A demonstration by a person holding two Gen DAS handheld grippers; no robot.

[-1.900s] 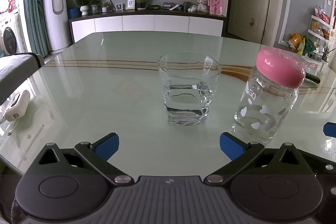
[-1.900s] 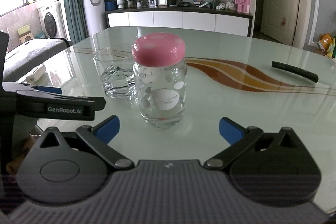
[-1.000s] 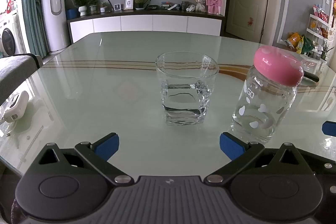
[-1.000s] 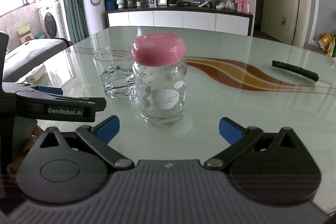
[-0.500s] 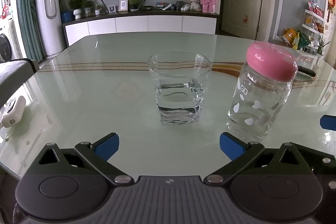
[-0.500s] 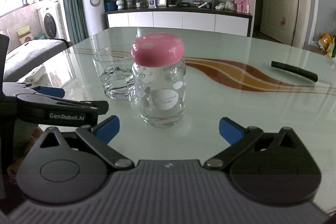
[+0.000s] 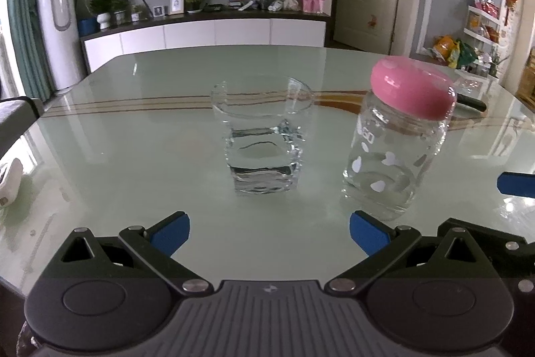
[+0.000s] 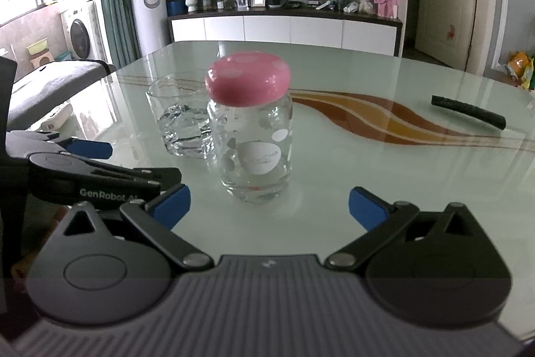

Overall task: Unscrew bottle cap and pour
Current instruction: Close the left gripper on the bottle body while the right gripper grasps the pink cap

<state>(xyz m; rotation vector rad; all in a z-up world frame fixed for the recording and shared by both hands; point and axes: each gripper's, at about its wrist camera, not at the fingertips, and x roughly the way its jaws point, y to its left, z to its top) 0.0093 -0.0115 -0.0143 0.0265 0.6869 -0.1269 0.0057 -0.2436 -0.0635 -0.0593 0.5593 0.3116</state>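
A clear glass bottle (image 7: 391,163) with white spots and a pink cap (image 7: 413,87) stands upright on the glass table, right of a clear tumbler (image 7: 264,139) holding water. My left gripper (image 7: 269,231) is open and empty, short of the tumbler, with the bottle just beyond its right finger. In the right wrist view the bottle (image 8: 255,153) and its cap (image 8: 247,83) stand straight ahead, the tumbler (image 8: 182,126) behind it to the left. My right gripper (image 8: 269,209) is open and empty, just short of the bottle.
The pale green glass table (image 7: 133,129) has a brown wave pattern. A black remote (image 8: 468,112) lies at the far right. A white handheld device (image 7: 8,178) lies at the left edge. The left gripper body (image 8: 90,176) sits left of my right gripper.
My left gripper has swung to the right and moved closer, so the tumbler and bottle sit further left in its view. It has drawn nearer to my right gripper. The right gripper has barely moved.
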